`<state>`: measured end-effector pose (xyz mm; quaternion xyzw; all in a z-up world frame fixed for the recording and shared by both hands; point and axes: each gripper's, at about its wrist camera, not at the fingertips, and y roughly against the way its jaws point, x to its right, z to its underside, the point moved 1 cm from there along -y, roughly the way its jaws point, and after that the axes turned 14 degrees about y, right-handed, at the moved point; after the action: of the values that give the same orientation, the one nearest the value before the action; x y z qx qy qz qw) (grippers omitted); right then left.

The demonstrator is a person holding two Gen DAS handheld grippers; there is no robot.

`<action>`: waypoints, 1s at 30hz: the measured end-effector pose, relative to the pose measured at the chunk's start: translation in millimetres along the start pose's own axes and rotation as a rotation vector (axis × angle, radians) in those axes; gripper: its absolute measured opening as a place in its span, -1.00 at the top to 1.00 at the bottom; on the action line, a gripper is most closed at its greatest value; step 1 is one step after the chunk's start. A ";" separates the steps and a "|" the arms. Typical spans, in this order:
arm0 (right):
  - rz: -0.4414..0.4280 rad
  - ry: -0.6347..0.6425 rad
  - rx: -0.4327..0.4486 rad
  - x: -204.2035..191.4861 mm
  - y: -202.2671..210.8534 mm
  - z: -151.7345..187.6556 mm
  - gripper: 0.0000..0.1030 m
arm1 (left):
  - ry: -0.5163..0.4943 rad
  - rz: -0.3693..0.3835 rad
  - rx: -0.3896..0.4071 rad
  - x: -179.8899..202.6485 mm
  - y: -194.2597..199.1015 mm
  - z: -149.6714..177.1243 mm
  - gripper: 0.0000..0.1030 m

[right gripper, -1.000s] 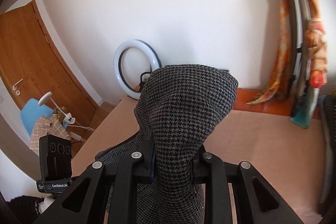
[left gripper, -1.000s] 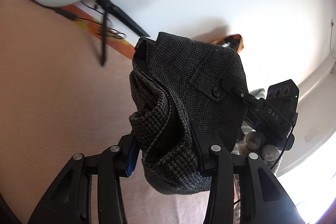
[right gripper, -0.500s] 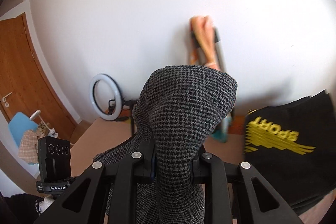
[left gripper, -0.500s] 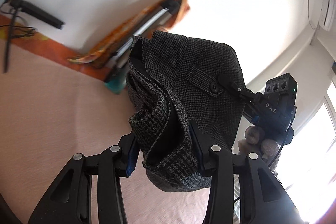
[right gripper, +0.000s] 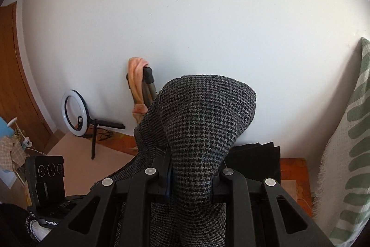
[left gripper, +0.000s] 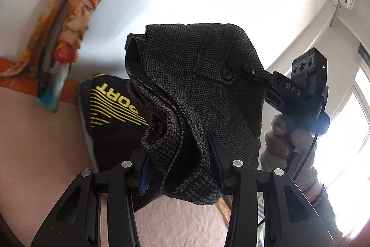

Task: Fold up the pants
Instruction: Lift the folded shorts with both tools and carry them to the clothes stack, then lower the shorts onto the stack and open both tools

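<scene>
The pants are dark grey houndstooth wool (left gripper: 208, 75), bunched and held up in the air between both grippers. My left gripper (left gripper: 180, 168) is shut on a thick fold of them near a buttoned pocket flap (left gripper: 227, 74). My right gripper (right gripper: 192, 177) is shut on another fold of the pants (right gripper: 203, 122), which drapes over its fingers and hides the fingertips. The right gripper's tip also shows in the left wrist view (left gripper: 240, 65), pinching the fabric beside the button. The left gripper's body shows at the lower left of the right wrist view (right gripper: 46, 179).
A pinkish bed surface (left gripper: 34, 142) lies below. A black garment with yellow SPORT lettering (left gripper: 111, 105) lies on it. A folded orange stand (left gripper: 76, 22) leans on the white wall. A ring light (right gripper: 75, 116), a wooden door (right gripper: 13, 85) and a green-patterned cloth (right gripper: 351, 131) are around.
Both grippers have swung to the right with the pants held between them; the ring light moved out of the left view and the black SPORT garment came into it. The grips are unchanged.
</scene>
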<state>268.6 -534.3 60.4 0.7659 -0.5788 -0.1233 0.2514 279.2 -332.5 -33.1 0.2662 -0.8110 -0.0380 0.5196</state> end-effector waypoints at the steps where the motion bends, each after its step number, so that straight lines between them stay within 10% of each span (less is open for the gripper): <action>1: 0.000 -0.003 -0.005 6.0 -2.7 1.0 0.60 | -0.010 -0.012 0.000 0.6 -6.7 1.1 0.19; 13: 0.011 -0.076 -0.121 56.5 -106.8 51.4 0.57 | 0.086 -0.108 -0.049 -39.4 -46.0 2.0 0.19; 30: 0.129 -0.122 -0.189 74.8 -146.6 88.9 0.10 | -0.051 -0.090 -0.040 0.8 35.1 5.8 0.26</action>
<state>369.3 -596.9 -84.2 0.6909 -0.6270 -0.2072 0.2943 260.2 -304.1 -23.2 0.2908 -0.8102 -0.0843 0.5020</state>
